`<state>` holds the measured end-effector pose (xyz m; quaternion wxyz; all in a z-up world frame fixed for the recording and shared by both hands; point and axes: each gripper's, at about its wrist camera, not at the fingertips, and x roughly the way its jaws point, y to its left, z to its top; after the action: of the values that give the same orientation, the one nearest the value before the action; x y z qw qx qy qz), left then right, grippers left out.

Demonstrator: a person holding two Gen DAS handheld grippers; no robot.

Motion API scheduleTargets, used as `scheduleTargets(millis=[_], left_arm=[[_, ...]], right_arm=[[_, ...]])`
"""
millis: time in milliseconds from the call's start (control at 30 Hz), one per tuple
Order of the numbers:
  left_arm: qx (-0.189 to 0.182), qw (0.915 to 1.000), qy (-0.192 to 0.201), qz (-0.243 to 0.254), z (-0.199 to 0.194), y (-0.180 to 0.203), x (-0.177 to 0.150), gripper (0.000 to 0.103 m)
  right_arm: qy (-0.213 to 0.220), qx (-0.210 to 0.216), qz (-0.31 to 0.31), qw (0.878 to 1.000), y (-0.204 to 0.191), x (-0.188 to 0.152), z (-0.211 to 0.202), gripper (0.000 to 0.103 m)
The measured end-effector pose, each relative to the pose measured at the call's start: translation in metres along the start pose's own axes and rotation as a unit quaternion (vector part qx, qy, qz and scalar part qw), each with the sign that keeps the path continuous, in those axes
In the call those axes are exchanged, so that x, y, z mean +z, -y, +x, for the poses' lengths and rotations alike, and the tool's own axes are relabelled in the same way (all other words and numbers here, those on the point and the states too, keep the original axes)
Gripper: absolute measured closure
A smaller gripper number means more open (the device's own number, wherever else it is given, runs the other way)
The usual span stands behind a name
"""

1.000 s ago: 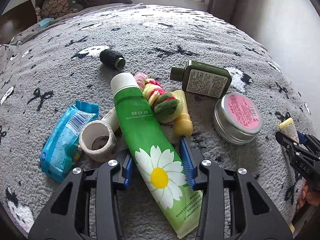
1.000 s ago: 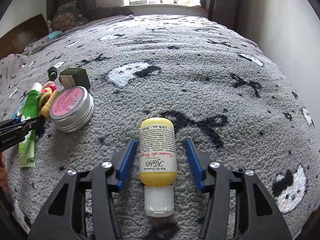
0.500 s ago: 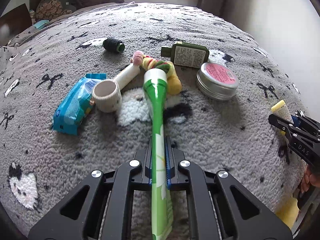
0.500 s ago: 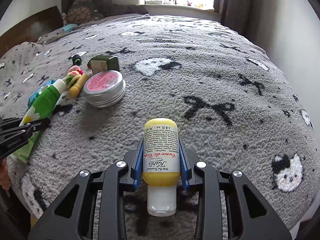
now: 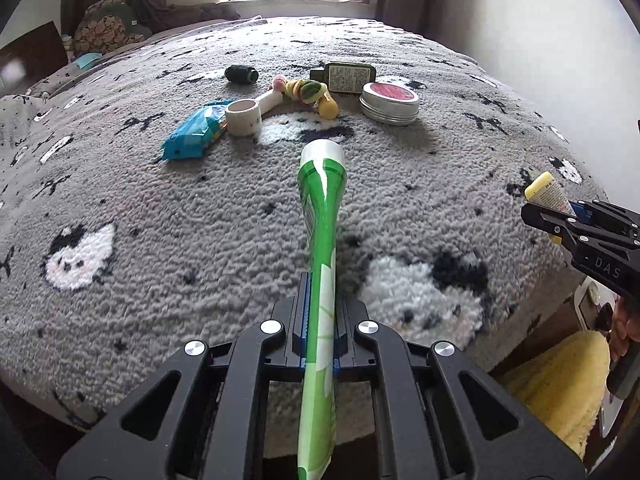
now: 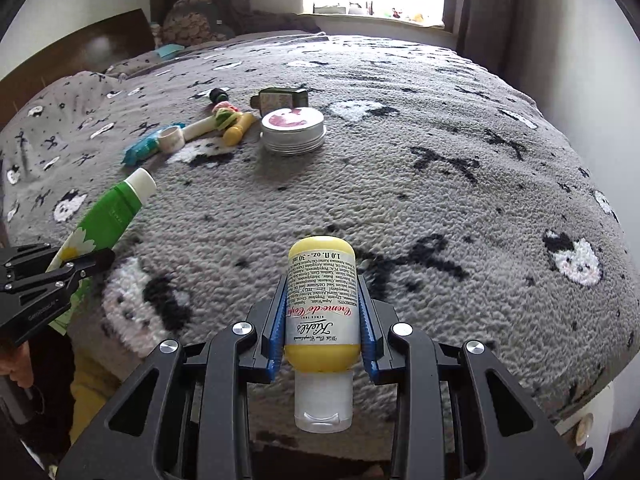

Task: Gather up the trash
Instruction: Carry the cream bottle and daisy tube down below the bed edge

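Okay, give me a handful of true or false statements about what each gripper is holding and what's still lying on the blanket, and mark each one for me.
1. The left gripper is shut on the green tube. True.
2. The right gripper is open and holds nothing. False: it is shut on the yellow bottle.
3. The round tin with the pink lid lies on the blanket. True.
4. The blue packet is in the left gripper. False: it lies on the blanket beside the tape roll.
5. The yellow bottle's cap points away from the camera. False: the cap is toward the camera.
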<state>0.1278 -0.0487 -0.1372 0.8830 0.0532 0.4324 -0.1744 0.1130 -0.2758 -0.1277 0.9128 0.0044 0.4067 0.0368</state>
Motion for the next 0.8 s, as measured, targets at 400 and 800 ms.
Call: scheduleTargets(millis=[400, 800], left_arm=[[0.01, 0.9996, 0.016, 0.02, -0.059, -0.001, -0.075, 0.097], [0.003, 0.9995, -0.026, 0.016, -0.074, -0.003, -0.145, 0.097]], right_arm=[[0.005, 0.05, -0.01, 0.999, -0.048, -0.054, -0.038, 0.071], [-0.054, 0.062, -0.033, 0.996, -0.073, -0.118, -0.042, 0.071]])
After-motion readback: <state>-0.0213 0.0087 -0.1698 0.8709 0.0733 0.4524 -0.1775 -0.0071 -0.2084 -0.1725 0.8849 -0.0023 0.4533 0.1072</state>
